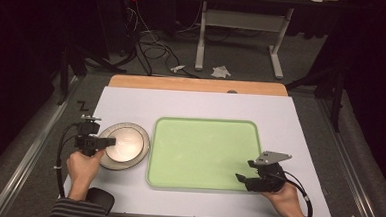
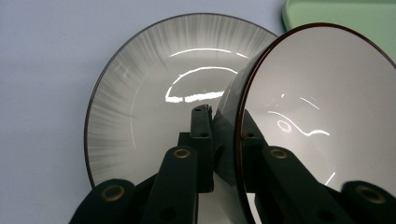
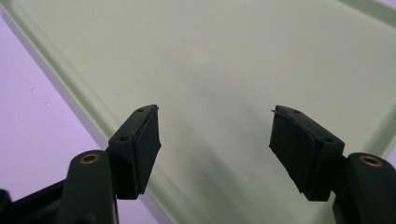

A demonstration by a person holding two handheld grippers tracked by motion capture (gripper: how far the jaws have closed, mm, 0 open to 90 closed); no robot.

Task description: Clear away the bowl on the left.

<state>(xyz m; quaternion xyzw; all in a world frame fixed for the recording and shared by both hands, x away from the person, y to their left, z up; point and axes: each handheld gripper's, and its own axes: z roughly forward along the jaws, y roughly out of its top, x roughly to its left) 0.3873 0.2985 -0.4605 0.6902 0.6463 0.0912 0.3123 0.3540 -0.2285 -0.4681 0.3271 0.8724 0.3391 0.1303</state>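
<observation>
A large grey plate (image 2: 135, 93) with a streaked rim lies on the white table, left of the green tray (image 1: 203, 154). A smaller glossy dish (image 2: 317, 107) stands tilted above it. My left gripper (image 2: 224, 135) is shut on that dish's near rim, one jaw inside and one outside. In the high view the left gripper (image 1: 108, 142) reaches over the plate (image 1: 141, 158) from the left, with the small dish (image 1: 125, 144) at its tips. My right gripper (image 1: 242, 179) is open over the tray's front right corner. The right gripper (image 3: 215, 140) has only bare tray (image 3: 210, 56) between its pads.
The white table cover (image 1: 196, 101) extends behind the tray to a wooden strip (image 1: 197, 84) at the far edge. Beyond it are floor cables (image 1: 151, 49) and a desk frame (image 1: 240, 36). Metal rails run along both sides of the table.
</observation>
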